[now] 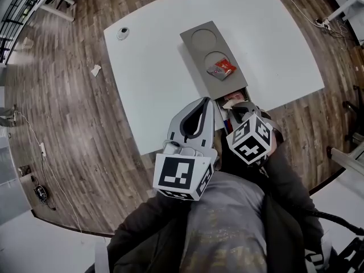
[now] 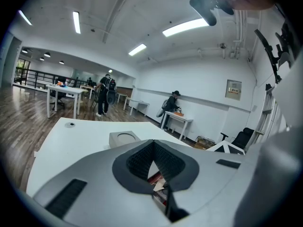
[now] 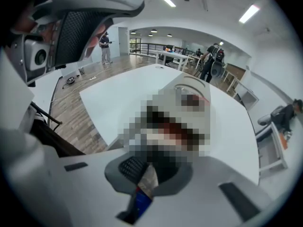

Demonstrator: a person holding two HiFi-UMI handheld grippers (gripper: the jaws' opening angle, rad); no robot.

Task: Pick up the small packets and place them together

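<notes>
A grey tray with two round recesses lies on the white table. A red packet rests in the nearer recess. At the tray's near end, an open compartment holds more small packets. My right gripper points steeply down over that compartment and is shut on a beige and blue packet. My left gripper hovers just left of it with its jaw tips together and nothing between them. In the left gripper view, red and beige packets show below the left gripper.
A small round object sits near the table's far left corner. A paper scrap lies on the wooden floor. The table's near edge runs just below both grippers. People stand at other tables far off.
</notes>
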